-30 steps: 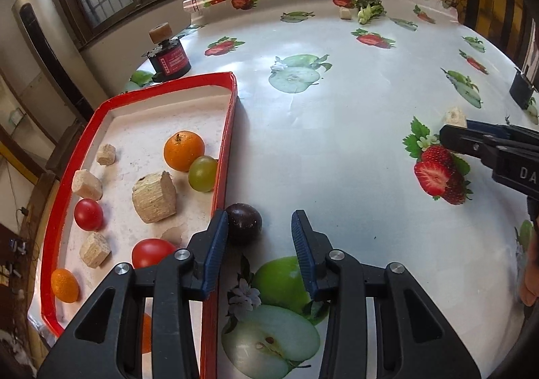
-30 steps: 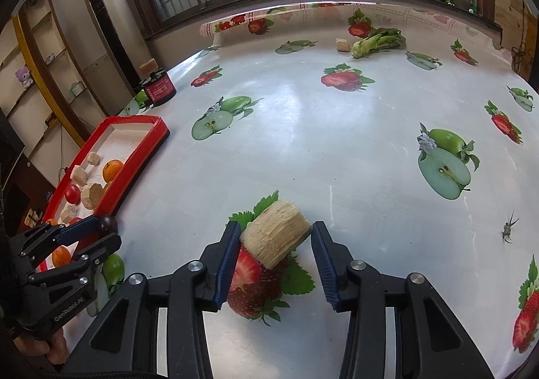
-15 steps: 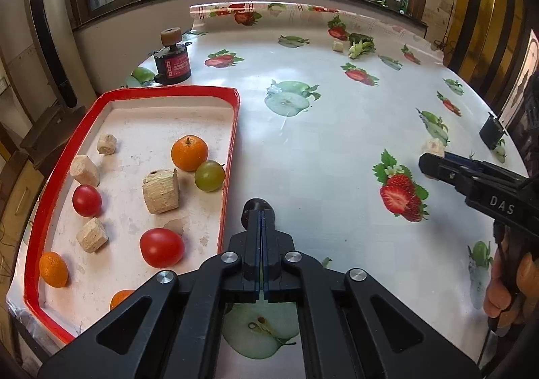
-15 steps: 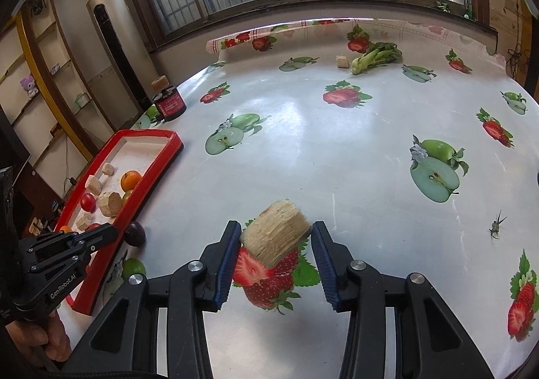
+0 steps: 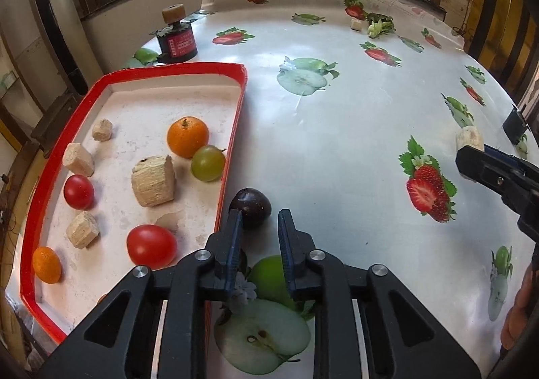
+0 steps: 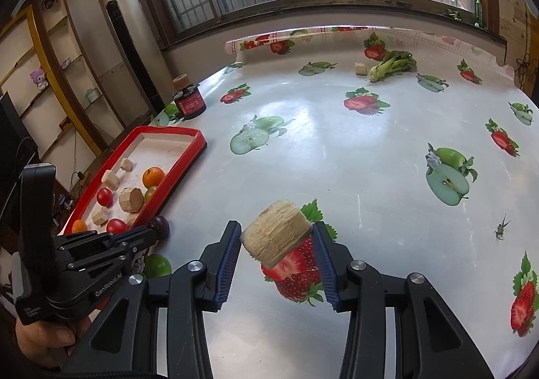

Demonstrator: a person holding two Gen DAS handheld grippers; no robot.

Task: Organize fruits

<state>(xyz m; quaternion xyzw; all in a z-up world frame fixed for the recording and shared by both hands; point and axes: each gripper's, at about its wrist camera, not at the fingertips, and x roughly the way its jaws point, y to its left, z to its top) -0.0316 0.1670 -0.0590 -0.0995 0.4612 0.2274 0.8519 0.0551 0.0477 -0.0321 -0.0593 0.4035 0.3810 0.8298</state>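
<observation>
A dark plum [image 5: 252,202] lies on the tablecloth just outside the right rim of the red tray [image 5: 232,129]. My left gripper [image 5: 259,215] sits right behind it with its jaws opening a narrow way. Nothing is between them, and the plum is just past the left fingertip. In the right wrist view the left gripper [image 6: 153,232] points at the plum [image 6: 161,225]. My right gripper [image 6: 277,227] is shut on a tan fibrous chunk [image 6: 274,239], held above the table. The tray holds an orange [image 5: 187,138], a green fruit [image 5: 208,163], red tomatoes and several tan chunks.
A dark jar with a red label [image 5: 177,42] stands beyond the tray. A leafy green vegetable [image 6: 390,65] and a small tan cube [image 6: 360,69] lie at the far side of the table. A small insect [image 6: 502,227] sits at the right.
My left gripper stood open around the plum, shut with the plum beyond its tips, and has now parted slightly. The plum stays on the table. My right gripper has risen slightly with the chunk.
</observation>
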